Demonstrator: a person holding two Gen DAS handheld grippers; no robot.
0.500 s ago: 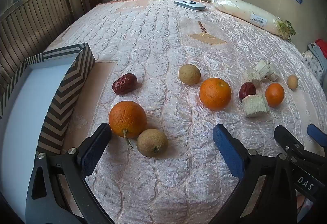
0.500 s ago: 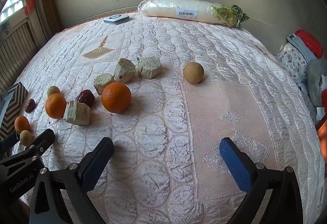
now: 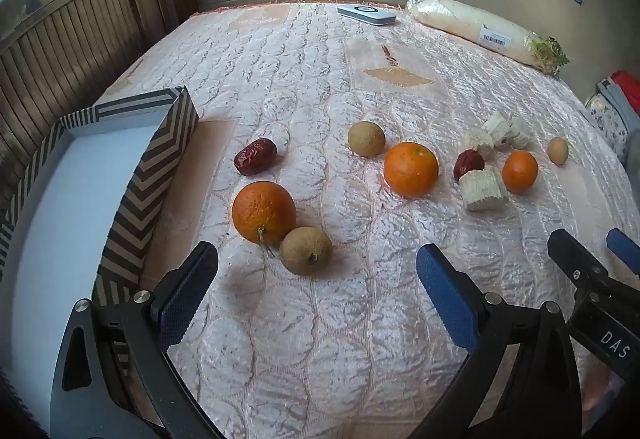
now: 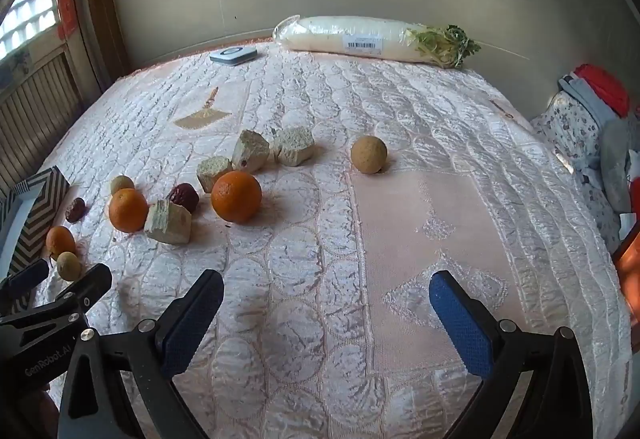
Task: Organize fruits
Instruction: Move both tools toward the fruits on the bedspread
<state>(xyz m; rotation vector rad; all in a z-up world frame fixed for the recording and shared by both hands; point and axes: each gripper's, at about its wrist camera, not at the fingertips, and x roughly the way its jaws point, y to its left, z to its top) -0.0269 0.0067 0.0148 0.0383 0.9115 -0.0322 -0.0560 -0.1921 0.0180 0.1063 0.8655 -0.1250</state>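
My left gripper [image 3: 316, 279] is open and empty above the quilt, just short of a brown round fruit [image 3: 305, 250] that touches an orange [image 3: 263, 212]. A red date [image 3: 255, 156] lies beyond them. Further right lie another brown fruit [image 3: 366, 138], an orange [image 3: 411, 169], a second date [image 3: 468, 163] and a small orange [image 3: 519, 171]. The chevron-patterned box [image 3: 156, 175] stands at the left, its white inside bare. My right gripper [image 4: 326, 313] is open and empty over the quilt, with an orange [image 4: 236, 196] and a lone brown fruit [image 4: 369, 154] ahead.
Pale corn-cob chunks [image 4: 168, 221] lie among the fruits. A wrapped white radish [image 4: 360, 38] and a flat white device [image 4: 233, 55] lie at the bed's far edge. Folded clothes [image 4: 592, 119] are piled at the right. A wooden radiator cover [image 3: 60, 51] lines the left wall.
Both cameras have tilted up a little, showing more wall. The fruits have not moved and both grippers stay open.
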